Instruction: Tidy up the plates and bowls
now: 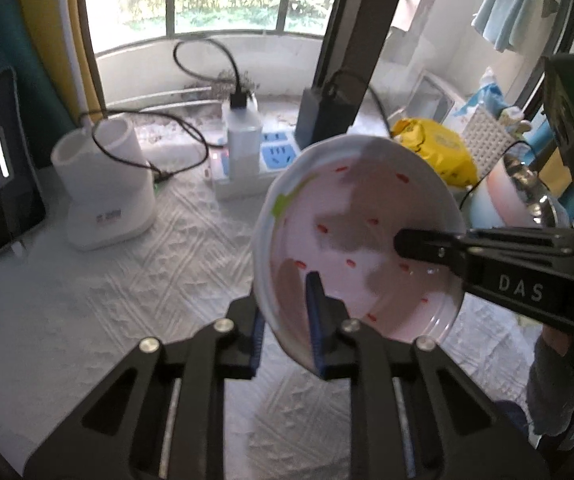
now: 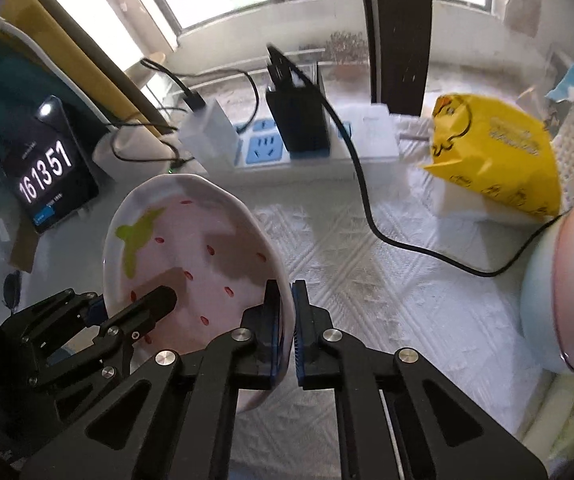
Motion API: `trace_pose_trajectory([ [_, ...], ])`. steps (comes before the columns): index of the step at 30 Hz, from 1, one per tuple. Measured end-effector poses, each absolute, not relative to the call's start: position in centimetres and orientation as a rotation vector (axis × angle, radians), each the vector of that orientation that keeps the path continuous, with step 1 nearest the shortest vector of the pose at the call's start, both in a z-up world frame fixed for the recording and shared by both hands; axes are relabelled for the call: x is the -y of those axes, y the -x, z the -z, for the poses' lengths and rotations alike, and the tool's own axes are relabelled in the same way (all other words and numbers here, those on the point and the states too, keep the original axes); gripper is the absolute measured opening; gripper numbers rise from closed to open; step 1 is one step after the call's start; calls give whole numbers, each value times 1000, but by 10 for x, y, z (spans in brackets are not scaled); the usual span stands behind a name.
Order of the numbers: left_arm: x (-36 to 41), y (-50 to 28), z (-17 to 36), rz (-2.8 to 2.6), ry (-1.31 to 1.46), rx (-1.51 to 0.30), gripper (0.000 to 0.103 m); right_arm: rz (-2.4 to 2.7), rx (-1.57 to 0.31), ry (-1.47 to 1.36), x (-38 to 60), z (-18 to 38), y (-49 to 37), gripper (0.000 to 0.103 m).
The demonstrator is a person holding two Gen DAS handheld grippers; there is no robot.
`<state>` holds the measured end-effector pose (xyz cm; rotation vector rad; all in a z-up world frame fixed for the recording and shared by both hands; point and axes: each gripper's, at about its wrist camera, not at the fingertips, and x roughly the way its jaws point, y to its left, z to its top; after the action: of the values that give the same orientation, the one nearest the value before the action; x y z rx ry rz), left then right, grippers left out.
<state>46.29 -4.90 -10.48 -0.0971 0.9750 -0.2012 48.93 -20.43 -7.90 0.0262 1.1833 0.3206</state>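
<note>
Left gripper: jaws nearly closed, blue pads clamped on the near rim of the plate, one pad inside and one outside.
Right gripper: jaws closed, blue pads pinching the opposite rim of the same plate; in the left wrist view its black finger reaches over the plate's inner face from the right.
Plate: round, shallow, pale pink ceramic plate with small red dashes and a green leaf mark, held tilted between both grippers, lifted off the desk.
Desk: covered in a white embossed cloth, bare under the plate.
Far edge of desk: white power strip with blue sockets, a black adapter and a white charger plugged in, black cable trailing right.
Left edge: dark screen showing white digits; white cylindrical holder beside it.
Right edge: yellow printed packet; stacked pale blue and pink bowls.
</note>
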Motion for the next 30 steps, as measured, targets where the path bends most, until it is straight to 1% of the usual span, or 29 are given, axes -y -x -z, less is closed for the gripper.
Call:
trace_pose_trajectory([
  [14, 52, -418, 63, 242, 112, -903, 19, -303, -1100, -19, 201, 31, -439, 7],
  [21, 53, -394, 52, 258, 120, -879, 19, -287, -1068, -3, 201, 18, -408, 7],
  [30, 52, -364, 52, 276, 129, -879, 19, -278, -1058, -2, 200, 15, -374, 7],
])
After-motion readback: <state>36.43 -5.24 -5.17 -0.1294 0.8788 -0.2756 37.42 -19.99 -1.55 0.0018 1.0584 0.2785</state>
